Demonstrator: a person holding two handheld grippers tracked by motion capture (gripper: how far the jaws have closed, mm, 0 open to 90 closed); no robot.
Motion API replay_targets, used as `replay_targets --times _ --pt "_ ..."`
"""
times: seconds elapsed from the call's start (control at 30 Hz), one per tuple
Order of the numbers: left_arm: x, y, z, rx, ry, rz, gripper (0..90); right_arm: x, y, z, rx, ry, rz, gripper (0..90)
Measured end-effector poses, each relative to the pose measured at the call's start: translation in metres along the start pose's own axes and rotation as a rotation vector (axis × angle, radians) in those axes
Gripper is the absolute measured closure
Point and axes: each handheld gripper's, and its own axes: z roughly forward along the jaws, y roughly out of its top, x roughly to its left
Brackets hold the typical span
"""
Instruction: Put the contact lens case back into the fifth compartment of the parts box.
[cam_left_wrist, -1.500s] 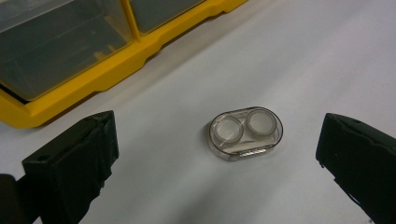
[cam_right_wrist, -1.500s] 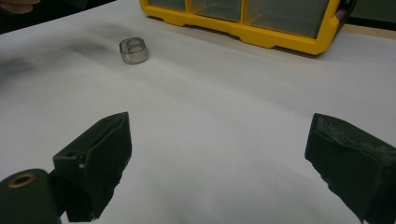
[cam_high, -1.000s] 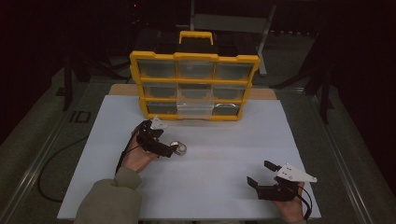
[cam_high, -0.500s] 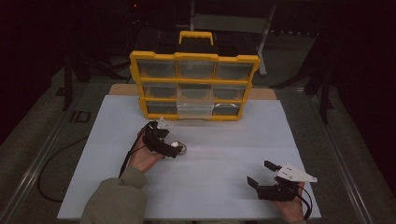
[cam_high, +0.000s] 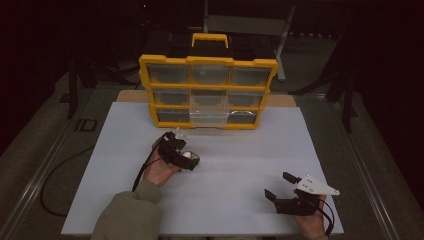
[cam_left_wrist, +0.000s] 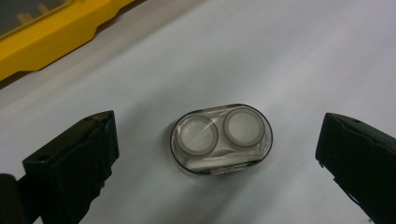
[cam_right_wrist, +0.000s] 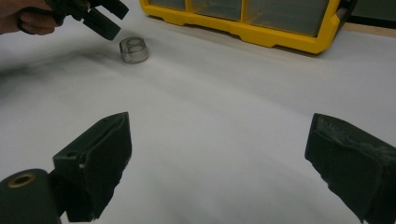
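A small clear oval case (cam_left_wrist: 221, 138) with two round white wells lies flat on the white table sheet (cam_high: 235, 165). My left gripper (cam_left_wrist: 218, 133) hovers just over it, open, one jaw on each side and neither touching. From above, the case (cam_high: 191, 157) peeks out under the left gripper (cam_high: 186, 159), left of centre. In the right gripper view the case (cam_right_wrist: 134, 49) sits far off beneath the left gripper (cam_right_wrist: 100, 16). My right gripper (cam_high: 278, 185) rests open and empty near the front right; (cam_right_wrist: 219, 144) marks it in its own view.
A yellow organizer (cam_high: 207, 92) with clear drawers stands upright at the back of the sheet, its bottom middle drawer (cam_high: 208, 118) pulled out a little. Its yellow frame (cam_left_wrist: 46, 42) is close behind the case. Bare sheet lies between the two grippers.
My left gripper has slid a little to the right, so its jaws now straddle the clear case. The right gripper has stayed still.
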Motion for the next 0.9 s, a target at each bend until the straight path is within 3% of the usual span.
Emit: replay_targets --times 0.3,0.73,0.9 --pt "-0.004 0.000 0.007 0.021 0.002 -0.016 0.6 0.000 0.000 0.000 0.001 -0.002 0.000 7.4" --pt "-0.011 -0.001 0.018 0.042 -0.009 -0.043 8.7 0.000 0.000 0.000 0.004 -0.006 -0.007 7.4" --pt "-0.016 -0.002 0.026 0.065 0.033 -0.054 13.9 0.000 0.000 0.000 0.005 -0.006 -0.010 7.4"
